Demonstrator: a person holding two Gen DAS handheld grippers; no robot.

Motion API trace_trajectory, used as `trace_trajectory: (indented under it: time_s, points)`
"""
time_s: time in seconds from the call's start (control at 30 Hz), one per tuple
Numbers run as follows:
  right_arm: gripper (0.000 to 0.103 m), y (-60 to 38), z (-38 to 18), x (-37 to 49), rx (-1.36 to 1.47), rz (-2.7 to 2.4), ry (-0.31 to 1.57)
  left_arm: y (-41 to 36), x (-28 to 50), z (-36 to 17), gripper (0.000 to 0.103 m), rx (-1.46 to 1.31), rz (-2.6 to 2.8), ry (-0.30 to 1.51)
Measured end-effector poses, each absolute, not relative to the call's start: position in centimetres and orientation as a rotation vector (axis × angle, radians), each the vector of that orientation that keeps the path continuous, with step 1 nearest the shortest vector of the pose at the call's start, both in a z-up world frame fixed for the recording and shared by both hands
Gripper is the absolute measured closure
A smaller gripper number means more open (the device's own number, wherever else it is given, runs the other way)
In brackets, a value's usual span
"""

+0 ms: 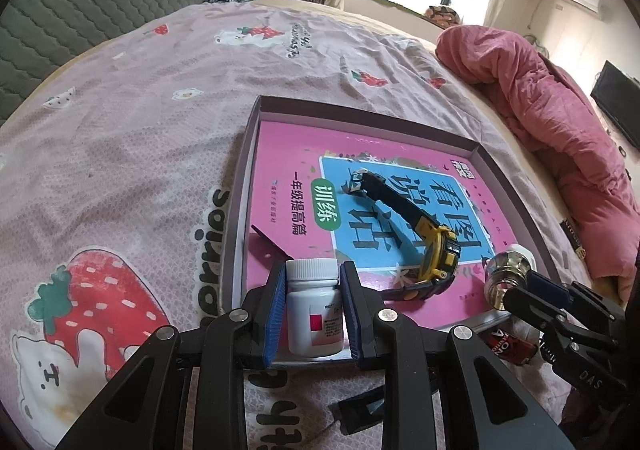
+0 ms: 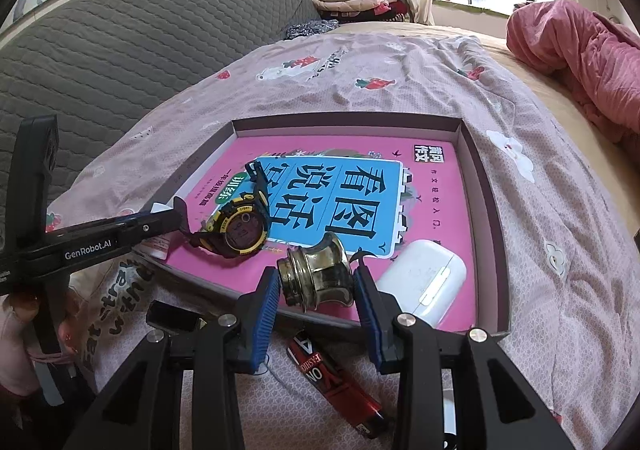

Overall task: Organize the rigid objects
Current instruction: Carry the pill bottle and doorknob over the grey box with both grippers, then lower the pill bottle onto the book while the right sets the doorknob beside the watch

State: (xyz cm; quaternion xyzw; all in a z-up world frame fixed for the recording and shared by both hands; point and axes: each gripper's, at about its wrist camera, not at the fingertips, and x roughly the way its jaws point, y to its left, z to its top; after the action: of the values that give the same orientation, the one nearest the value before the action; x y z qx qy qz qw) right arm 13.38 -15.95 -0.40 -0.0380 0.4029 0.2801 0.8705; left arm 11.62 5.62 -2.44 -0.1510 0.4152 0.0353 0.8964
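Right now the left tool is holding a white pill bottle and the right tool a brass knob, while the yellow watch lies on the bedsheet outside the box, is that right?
Not quite. The yellow watch lies inside the box, on the pink book, as the right wrist view shows. The rest holds: the left tool holds the white pill bottle, and the right tool the brass knob.

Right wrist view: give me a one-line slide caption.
Right tool grips a brass knob over the tray, beside a yellow watch and white case.
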Motion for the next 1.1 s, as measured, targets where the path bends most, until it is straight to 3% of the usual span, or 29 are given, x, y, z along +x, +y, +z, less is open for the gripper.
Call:
trace_trajectory:
  time_s: [0.53, 0.9, 1.1]
  points:
    - [0.064, -15.69, -0.39, 13.19, -0.083, 0.603, 0.840, 5.45, 11.81, -2.58, 0.072, -0.304, 0.082, 0.865]
    - [0.056, -15.17, -0.18, 12.84, -0.103, 0.609, 0.827, 5.40, 11.84, -2.59, 0.071, -0.302, 0.083, 0.865]
    - [0.053, -15.03, -0.07, 12.69, -0.117, 0.621, 0.818, 5.26, 11.95, -2.65, 0.063, -0.294, 0.075, 0.863]
